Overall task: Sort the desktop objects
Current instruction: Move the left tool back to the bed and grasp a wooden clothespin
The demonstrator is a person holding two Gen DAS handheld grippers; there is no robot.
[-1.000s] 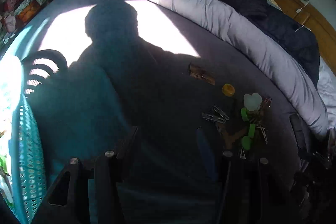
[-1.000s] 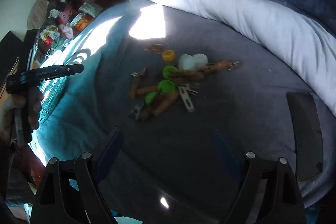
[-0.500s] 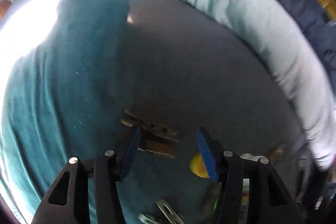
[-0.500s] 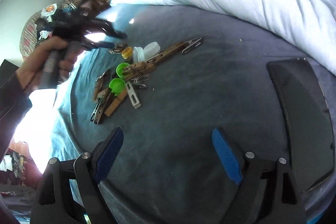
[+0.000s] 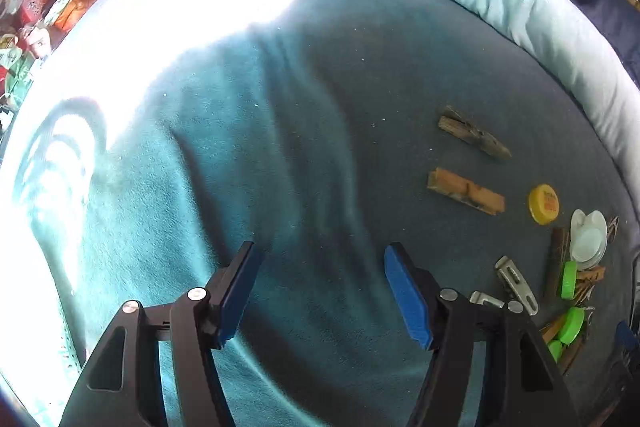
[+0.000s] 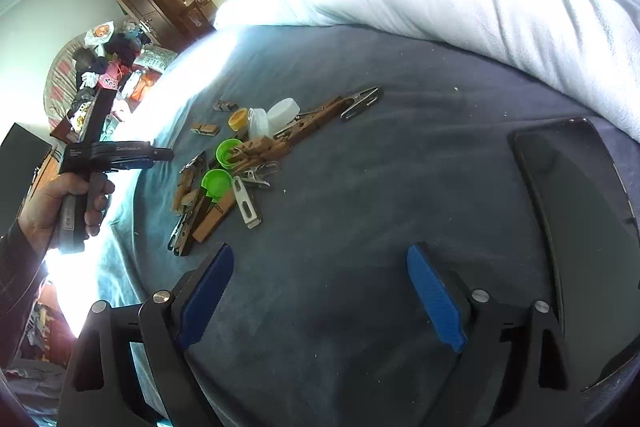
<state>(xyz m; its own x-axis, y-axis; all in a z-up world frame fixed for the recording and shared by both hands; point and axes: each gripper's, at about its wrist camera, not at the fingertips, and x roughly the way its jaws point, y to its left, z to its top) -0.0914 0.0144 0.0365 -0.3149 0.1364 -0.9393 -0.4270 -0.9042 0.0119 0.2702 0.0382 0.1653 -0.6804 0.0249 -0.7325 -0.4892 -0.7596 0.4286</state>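
Off to the left of the clutter, the left gripper (image 5: 318,293) is hanging over bare blanket (image 5: 240,163), its jaws, which have just been opening, parted about halfway around nothing. Two wooden clothespins (image 5: 466,191) are lying apart up and to its right, long axes slanting across its line of reach. Farther right, the right gripper (image 6: 320,303) is hovering wide open and empty, with the heap of pegs and caps (image 6: 240,167) ahead to its left, so the left one looks nearer.

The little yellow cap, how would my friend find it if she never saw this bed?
Start at the dark blue blanket spread on the bed, then find the messy pile of wooden clothespins and clips in its middle. At the pile's far edge, beside two white caps, lies the yellow cap. It is the only yellow thing there; the other bright caps are green.
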